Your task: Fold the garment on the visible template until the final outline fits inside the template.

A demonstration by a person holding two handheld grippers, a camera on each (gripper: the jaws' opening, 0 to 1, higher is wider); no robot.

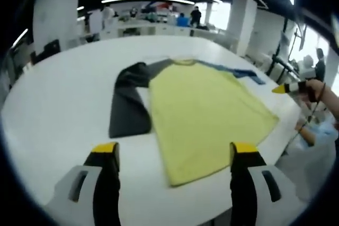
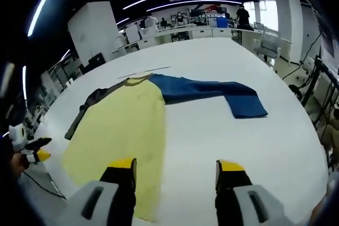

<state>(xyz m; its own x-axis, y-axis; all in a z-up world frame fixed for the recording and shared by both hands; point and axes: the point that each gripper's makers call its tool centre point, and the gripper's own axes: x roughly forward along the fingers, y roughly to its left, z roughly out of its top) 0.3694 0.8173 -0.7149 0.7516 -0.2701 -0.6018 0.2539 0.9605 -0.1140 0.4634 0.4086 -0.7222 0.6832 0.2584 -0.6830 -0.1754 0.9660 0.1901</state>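
A yellow shirt (image 1: 204, 112) with one dark grey sleeve (image 1: 128, 104) and one blue sleeve (image 1: 238, 71) lies flat on the white table (image 1: 63, 104). My left gripper (image 1: 175, 157) hovers open above the table at the shirt's hem, its jaws wide apart and empty. In the right gripper view the yellow shirt (image 2: 122, 125) lies ahead to the left, with the blue sleeve (image 2: 212, 92) stretched out to the right and the grey sleeve (image 2: 87, 107) at the far left. My right gripper (image 2: 176, 172) is open, empty, over the shirt's edge and bare table. The right gripper (image 1: 288, 87) also enters at the right edge of the left gripper view.
The table's edge (image 1: 286, 130) runs close by the shirt's right side. A person's hand holds the other gripper (image 2: 29, 152) at the left of the right gripper view. Desks and people stand far behind (image 1: 175, 22). A pillar (image 2: 95, 33) rises beyond the table.
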